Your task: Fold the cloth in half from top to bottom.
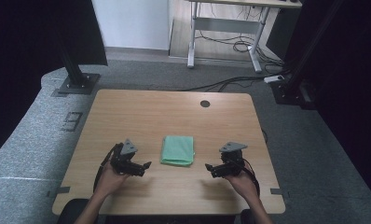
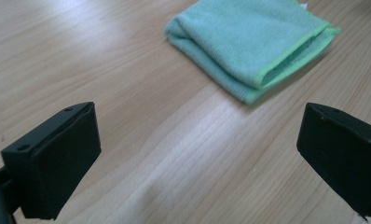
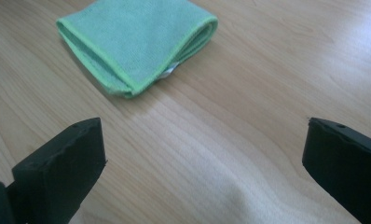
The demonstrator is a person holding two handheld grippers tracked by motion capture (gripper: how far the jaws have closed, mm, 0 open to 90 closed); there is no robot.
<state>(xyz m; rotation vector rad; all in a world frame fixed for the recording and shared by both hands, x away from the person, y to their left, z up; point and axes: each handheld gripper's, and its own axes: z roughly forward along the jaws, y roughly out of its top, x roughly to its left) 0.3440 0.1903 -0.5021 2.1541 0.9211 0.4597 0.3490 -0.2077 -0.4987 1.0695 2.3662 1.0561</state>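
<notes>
Broadly, the pale wood-grain rectangular table (image 1: pixel 174 112) carries everything here, and the work in hand looks to be the folded cloth lying on it. That folded green microfibre cloth (image 1: pixel 177 150) lies flat on the bare wood between the two tools, ahead of each pair of jaws and apart from both, touched by neither.

The black two-jaw left gripper (image 1: pixel 144 166) hangs low over the table with its jaws spread wide and nothing between them; the cloth (image 2: pixel 253 42) sits beyond the jaw tips and toward the right-hand jaw. The black two-jaw right gripper (image 1: pixel 209 168) mirrors it, jaws wide and empty, with the cloth (image 3: pixel 134 39) beyond the tips and toward the left-hand jaw. Both tools point inward at the cloth from opposite sides, which I judge to be a ready stance for taking an edge each, whether to unfold it or lift it.

The high view gives the symmetry: both hands low, the cloth midway. The left gripper view adds the open side of the fold, with stacked layers and a lighter green hem. The right gripper view adds the rounded fold and a small white tag (image 3: pixel 170 69) peeping from under the near edge.
</notes>
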